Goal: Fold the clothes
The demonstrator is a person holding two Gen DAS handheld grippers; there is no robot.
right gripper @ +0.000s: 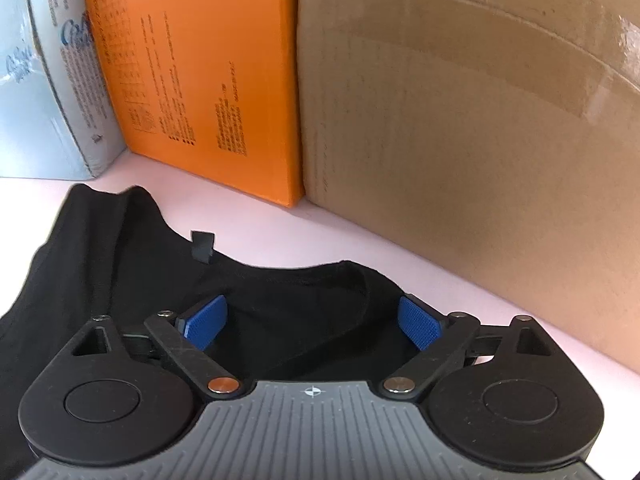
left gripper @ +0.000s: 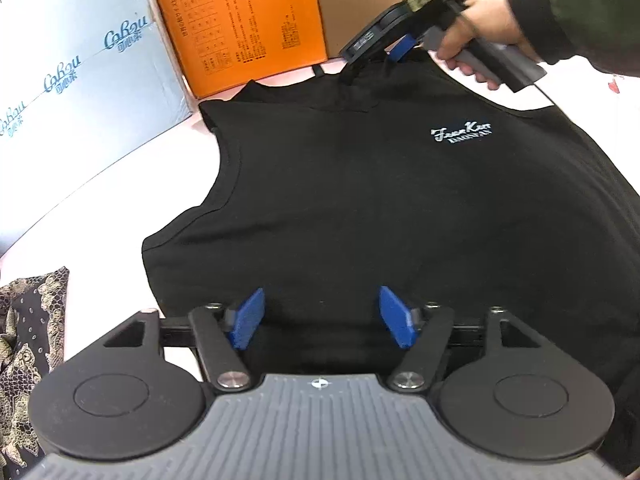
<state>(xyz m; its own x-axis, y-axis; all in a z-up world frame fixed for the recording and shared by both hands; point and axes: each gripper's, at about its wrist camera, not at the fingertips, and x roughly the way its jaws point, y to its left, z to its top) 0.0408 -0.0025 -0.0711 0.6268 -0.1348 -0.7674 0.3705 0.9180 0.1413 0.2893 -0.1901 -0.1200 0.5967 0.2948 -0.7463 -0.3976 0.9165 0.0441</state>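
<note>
A black sleeveless shirt (left gripper: 360, 208) with a white chest logo (left gripper: 462, 135) lies flat, front up, on the pale table (left gripper: 120, 200). My left gripper (left gripper: 322, 316) is open, its blue pads over the shirt's lower part near the hem. My right gripper (right gripper: 312, 322) is open over the neckline (right gripper: 304, 280), which lies between its blue pads. In the left wrist view the right gripper (left gripper: 394, 50) is at the collar at the far end, held by a hand. A small black neck tag (right gripper: 202, 246) sticks out at the collar.
A pale blue box (left gripper: 80, 80), an orange box (left gripper: 248, 20) and a brown cardboard box (right gripper: 480, 140) stand close behind the shirt's collar end. A dark patterned cloth (left gripper: 28, 340) lies at the near left of the table.
</note>
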